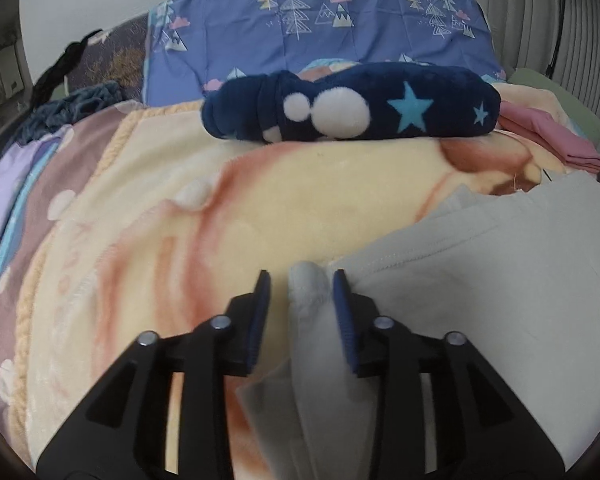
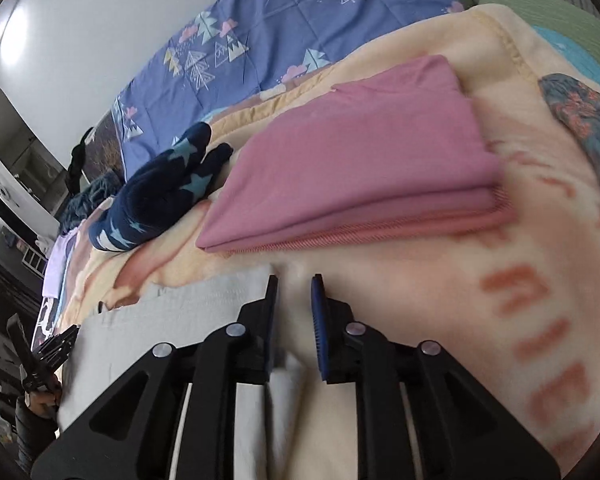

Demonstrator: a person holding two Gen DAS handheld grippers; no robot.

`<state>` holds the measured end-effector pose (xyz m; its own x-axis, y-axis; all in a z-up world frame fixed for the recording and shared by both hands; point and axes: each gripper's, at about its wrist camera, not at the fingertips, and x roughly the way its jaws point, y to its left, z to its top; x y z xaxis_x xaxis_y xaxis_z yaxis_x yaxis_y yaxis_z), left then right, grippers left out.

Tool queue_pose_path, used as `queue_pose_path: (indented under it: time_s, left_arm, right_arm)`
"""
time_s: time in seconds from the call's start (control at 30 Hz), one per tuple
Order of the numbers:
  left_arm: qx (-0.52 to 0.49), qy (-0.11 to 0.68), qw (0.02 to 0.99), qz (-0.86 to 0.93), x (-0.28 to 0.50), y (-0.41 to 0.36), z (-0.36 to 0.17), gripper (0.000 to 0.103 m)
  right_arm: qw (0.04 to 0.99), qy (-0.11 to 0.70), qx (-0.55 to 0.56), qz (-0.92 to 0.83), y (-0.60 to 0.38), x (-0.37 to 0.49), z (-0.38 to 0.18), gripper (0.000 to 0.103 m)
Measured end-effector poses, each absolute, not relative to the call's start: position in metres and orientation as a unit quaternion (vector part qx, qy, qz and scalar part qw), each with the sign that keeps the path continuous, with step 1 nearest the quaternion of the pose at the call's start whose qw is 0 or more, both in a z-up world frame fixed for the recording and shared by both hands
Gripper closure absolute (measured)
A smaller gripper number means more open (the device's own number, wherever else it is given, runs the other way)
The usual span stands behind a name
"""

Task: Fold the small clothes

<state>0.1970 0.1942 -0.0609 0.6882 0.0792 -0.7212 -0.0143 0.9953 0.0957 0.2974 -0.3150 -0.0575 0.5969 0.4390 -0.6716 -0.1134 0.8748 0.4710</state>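
Observation:
A pale grey garment [image 1: 480,280] lies spread on the cream and peach blanket [image 1: 180,240], filling the lower right of the left wrist view. My left gripper [image 1: 300,280] stands open at its left edge. A raised ridge of the grey cloth sits between the jaws, against the right pad and clear of the left pad. In the right wrist view the same garment [image 2: 180,320] lies at lower left. My right gripper [image 2: 294,280] is open at its far right corner, with a narrow strip of pale fabric in the small gap between the pads.
A folded pink garment [image 2: 360,160] lies just beyond the right gripper. A navy plush garment with stars [image 1: 352,104] lies folded at the back, before a blue tree-print quilt [image 1: 320,20]. A teal patterned cloth [image 2: 592,128] is at far right, a lilac cloth [image 1: 4,188] at far left.

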Motion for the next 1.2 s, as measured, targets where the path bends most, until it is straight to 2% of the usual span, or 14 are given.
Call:
queue_pose_path:
  time_s: [0.17, 0.2, 0.27, 0.3, 0.4, 0.53, 0.67, 0.87, 0.9, 0.93, 0.97, 1.0, 1.03, 1.2]
  left_arm:
    - [0.054, 0.349, 0.935, -0.027, 0.15, 0.152, -0.019, 0.057]
    - [0.053, 0.343, 0.937, -0.051, 0.142, 0.136, -0.013, 0.051]
    - [0.056, 0.337, 0.932, -0.126, 0.119, 0.086, -0.006, 0.043]
    - [0.065, 0.341, 0.922, -0.169, 0.108, 0.054, -0.007, 0.041]
    - [0.11, 0.355, 0.893, -0.253, 0.078, -0.029, -0.02, 0.039]
    - [0.181, 0.356, 0.854, -0.334, 0.043, -0.128, -0.044, 0.031]
    - [0.271, 0.339, 0.833, -0.343, 0.029, -0.192, -0.066, 0.028]
    - [0.347, 0.322, 0.829, -0.298, 0.03, -0.241, -0.089, 0.027]
    - [0.35, 0.322, 0.829, -0.294, 0.031, -0.245, -0.089, 0.029]
    - [0.347, 0.323, 0.831, -0.292, 0.034, -0.248, -0.088, 0.044]
    - [0.337, 0.328, 0.832, -0.294, 0.036, -0.249, -0.084, 0.062]
    - [0.319, 0.339, 0.835, -0.294, 0.041, -0.247, -0.078, 0.094]
    - [0.291, 0.352, 0.84, -0.292, 0.047, -0.243, -0.07, 0.098]
    - [0.172, 0.366, 0.863, -0.304, 0.056, -0.213, -0.034, 0.1]
  right_arm:
    - [0.861, 0.432, 0.191, 0.188, -0.329, 0.269, -0.059, 0.085]
    - [0.857, 0.435, 0.192, 0.197, -0.33, 0.265, -0.06, 0.084]
    - [0.853, 0.44, 0.188, 0.209, -0.326, 0.262, -0.063, 0.075]
    - [0.854, 0.44, 0.18, 0.211, -0.323, 0.261, -0.063, 0.069]
    - [0.858, 0.433, 0.17, 0.216, -0.321, 0.255, -0.065, 0.069]
    - [0.844, 0.421, 0.226, 0.243, -0.34, 0.25, -0.072, 0.069]
    - [0.835, 0.413, 0.25, 0.266, -0.348, 0.248, -0.073, 0.068]
    - [0.826, 0.403, 0.254, 0.3, -0.347, 0.248, -0.073, 0.057]
    - [0.824, 0.403, 0.256, 0.304, -0.348, 0.247, -0.073, 0.055]
    - [0.824, 0.402, 0.257, 0.307, -0.348, 0.247, -0.073, 0.054]
    - [0.823, 0.402, 0.257, 0.309, -0.348, 0.248, -0.072, 0.054]
    - [0.822, 0.402, 0.258, 0.311, -0.348, 0.247, -0.072, 0.053]
    - [0.82, 0.403, 0.259, 0.313, -0.348, 0.248, -0.071, 0.053]
    - [0.811, 0.415, 0.251, 0.329, -0.34, 0.25, -0.071, 0.047]
